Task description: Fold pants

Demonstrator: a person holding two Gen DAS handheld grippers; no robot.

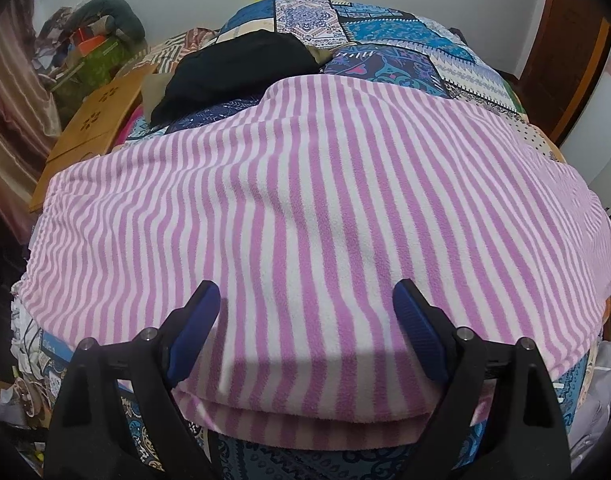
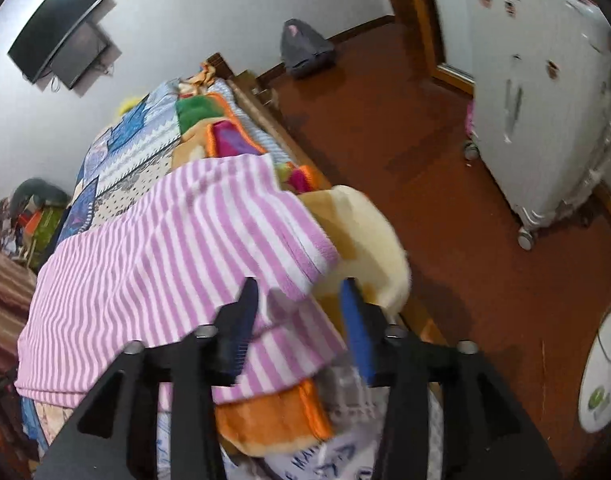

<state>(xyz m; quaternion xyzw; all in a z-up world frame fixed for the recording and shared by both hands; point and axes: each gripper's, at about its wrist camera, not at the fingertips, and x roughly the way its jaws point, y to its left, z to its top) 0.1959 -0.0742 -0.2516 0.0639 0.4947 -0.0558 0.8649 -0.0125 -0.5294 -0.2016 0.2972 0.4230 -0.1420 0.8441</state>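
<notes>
Black-framed left gripper [image 1: 305, 300] w/ blue pads points steeply down over the near edge of the pants [image 1: 297, 200], jaws spread wide, nothing between the pads; fleece lies under and beyond them, not pinched. Right gripper [image 2: 299, 292] also tilts downward at the bed's right side, jaws partly apart; a corner of the pants [image 2: 177, 248] sits just ahead of the gap, but motion blur means I can't tell if the pads touch it, looks free.

Pants are pink-and-white striped fleece, doubled over w/ layered edges at the near side, spread flat across the patchwork quilt [image 1: 385, 36]. An orange blanket [image 2: 273, 412] pokes out below the near right corner.

Farther back: a black garment [image 1: 241, 68] on the quilt. Left of the bed, a green box [image 1: 101, 60] w/ clutter piled in and on it, contents unclear. Across the red-brown floor, a white fridge [image 2: 545, 100]; a TV [image 2: 57, 24] on the wall.
</notes>
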